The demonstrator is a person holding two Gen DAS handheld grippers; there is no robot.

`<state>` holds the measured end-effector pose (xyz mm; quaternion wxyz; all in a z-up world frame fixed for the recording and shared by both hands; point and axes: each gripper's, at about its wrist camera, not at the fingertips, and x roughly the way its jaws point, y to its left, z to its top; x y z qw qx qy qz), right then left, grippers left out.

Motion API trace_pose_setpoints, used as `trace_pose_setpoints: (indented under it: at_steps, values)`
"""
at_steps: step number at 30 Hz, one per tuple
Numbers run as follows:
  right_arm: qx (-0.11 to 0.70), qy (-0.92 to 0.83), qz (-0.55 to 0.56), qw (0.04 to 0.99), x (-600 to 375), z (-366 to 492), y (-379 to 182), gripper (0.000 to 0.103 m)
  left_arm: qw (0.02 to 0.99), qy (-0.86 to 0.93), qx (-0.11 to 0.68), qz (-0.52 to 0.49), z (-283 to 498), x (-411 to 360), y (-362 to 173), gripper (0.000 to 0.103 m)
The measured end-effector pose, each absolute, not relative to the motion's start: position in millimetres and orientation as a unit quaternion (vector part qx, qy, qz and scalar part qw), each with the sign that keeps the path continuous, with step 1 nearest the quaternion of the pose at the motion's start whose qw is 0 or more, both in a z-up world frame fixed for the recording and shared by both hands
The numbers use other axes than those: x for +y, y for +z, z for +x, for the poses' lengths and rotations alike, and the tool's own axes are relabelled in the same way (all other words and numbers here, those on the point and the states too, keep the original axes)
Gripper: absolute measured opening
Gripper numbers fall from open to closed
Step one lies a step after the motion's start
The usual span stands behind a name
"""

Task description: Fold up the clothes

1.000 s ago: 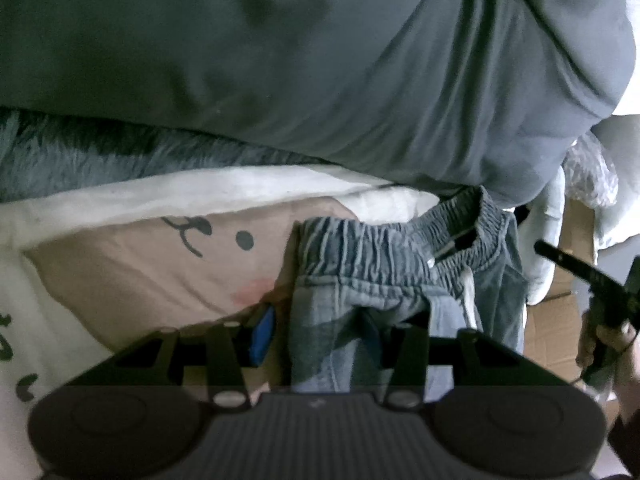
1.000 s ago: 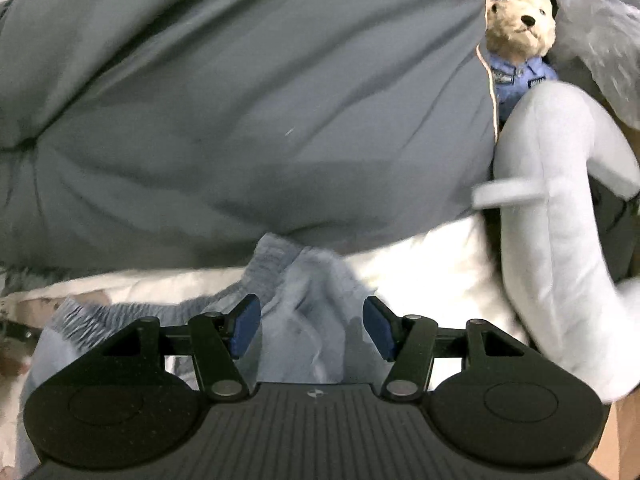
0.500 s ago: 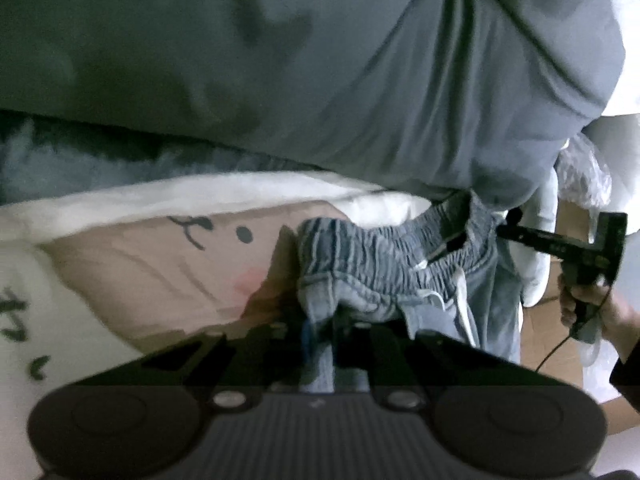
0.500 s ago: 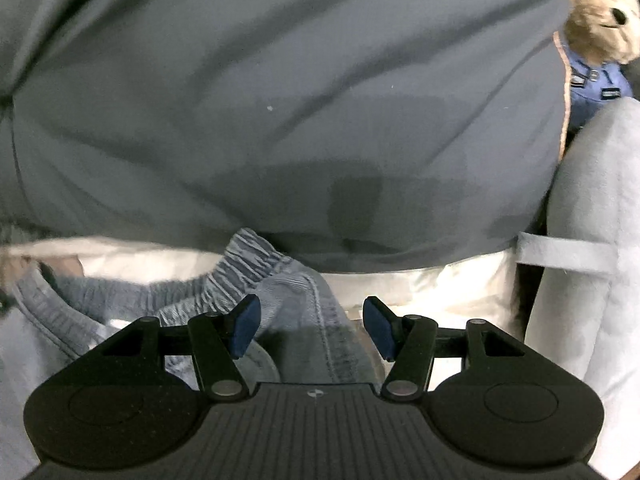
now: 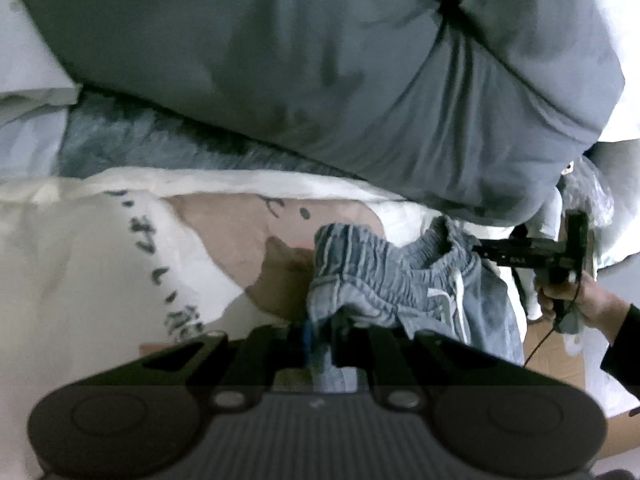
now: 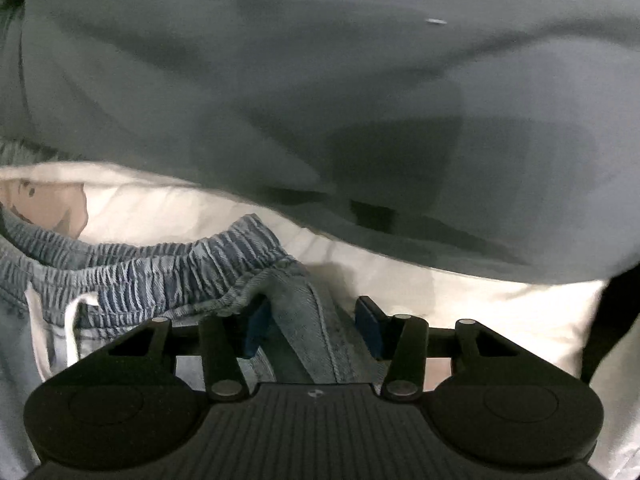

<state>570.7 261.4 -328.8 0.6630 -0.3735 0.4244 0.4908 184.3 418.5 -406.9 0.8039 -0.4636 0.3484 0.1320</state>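
The trousers [image 5: 384,280] lie on the sheet [image 5: 80,272] of the bed, waistband toward the duvet [image 5: 320,80] heaped behind. The left gripper [image 5: 320,340] sits at the waistband's left end, the right gripper [image 6: 308,320] over its right end. A box [image 5: 560,364] lies right.

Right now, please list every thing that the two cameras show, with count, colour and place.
denim shorts: one, faded blue, elastic waistband with white drawstring, on the bed sheet between both grippers.
bed sheet: one, white with beige cartoon print, under the shorts.
duvet: one, grey, bulky, behind the shorts.
fluffy blanket: one, blue-grey, under the duvet's edge.
left gripper: black, shut on the shorts' waistband corner.
right gripper: black, blue pads, open around the shorts' other side.
right hand: holding the right gripper's handle.
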Motion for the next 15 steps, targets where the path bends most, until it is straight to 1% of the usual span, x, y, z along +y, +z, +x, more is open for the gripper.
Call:
trace_pose_setpoints:
  at_steps: [5,11,15]
  values:
    - [0.415,0.508,-0.381,0.652,267,558,-322,0.055,0.8,0.141,0.353,-0.465,173,416,-401,0.009]
    - [0.413,0.531,-0.381,0.634,278,557,-303,0.055,0.794,0.148,0.381,-0.45,171,415,-411,0.01]
    - [0.413,0.544,-0.373,0.628,283,562,-286,0.055,0.785,0.151,0.386,-0.46,174,419,-421,0.01]
